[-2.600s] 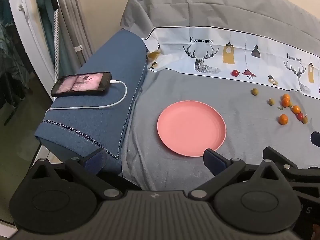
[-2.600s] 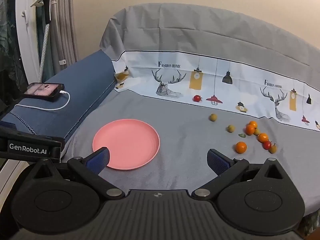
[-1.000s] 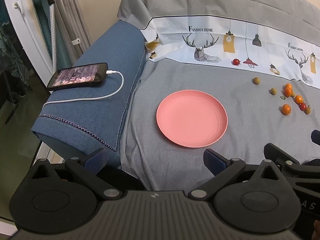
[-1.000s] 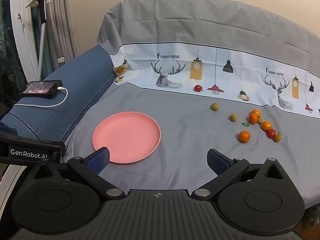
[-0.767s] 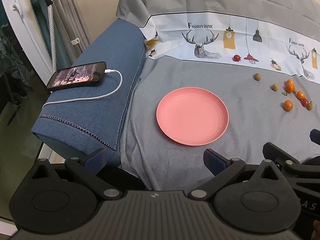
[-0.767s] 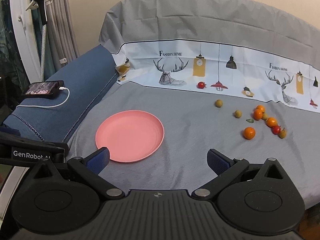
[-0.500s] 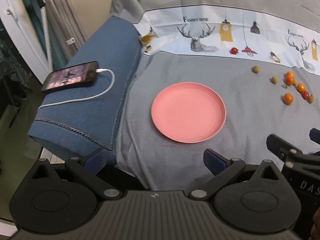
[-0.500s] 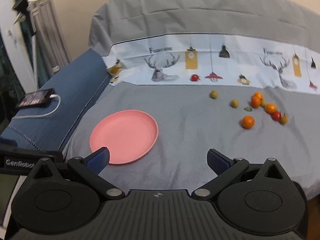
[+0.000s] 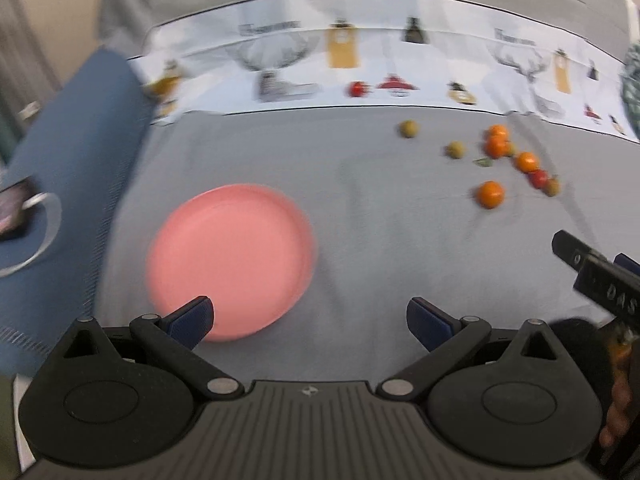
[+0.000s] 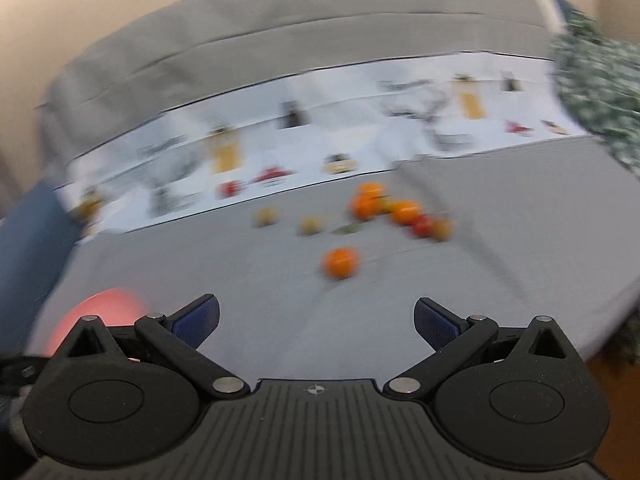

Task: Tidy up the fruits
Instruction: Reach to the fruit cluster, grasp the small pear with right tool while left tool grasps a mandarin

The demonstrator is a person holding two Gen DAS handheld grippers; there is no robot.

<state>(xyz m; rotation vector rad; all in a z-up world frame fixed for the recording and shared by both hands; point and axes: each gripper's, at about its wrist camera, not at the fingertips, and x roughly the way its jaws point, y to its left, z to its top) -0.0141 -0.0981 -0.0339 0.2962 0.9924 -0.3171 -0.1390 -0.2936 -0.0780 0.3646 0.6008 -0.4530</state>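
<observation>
on the grey sheet, round fruits (no clear long axis), both grippers' fingers apart

Two wrist views over a covered sofa seat

The seat is viewed from above and in front by both; the plate is centred in the left view, the fruits in the right, and both are shared.

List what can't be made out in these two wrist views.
- Small greenish fruits: right wrist view, motion blur hides what kind they are.
- Pink plate: right wrist view, mostly hidden behind the right tool.
- Phone: left wrist view, cut off by the left edge and blurred.
- Printed lettering on the cloth: left wrist view, smeared unreadable.
- Green scrap by the oranges: too small to identify.
</observation>
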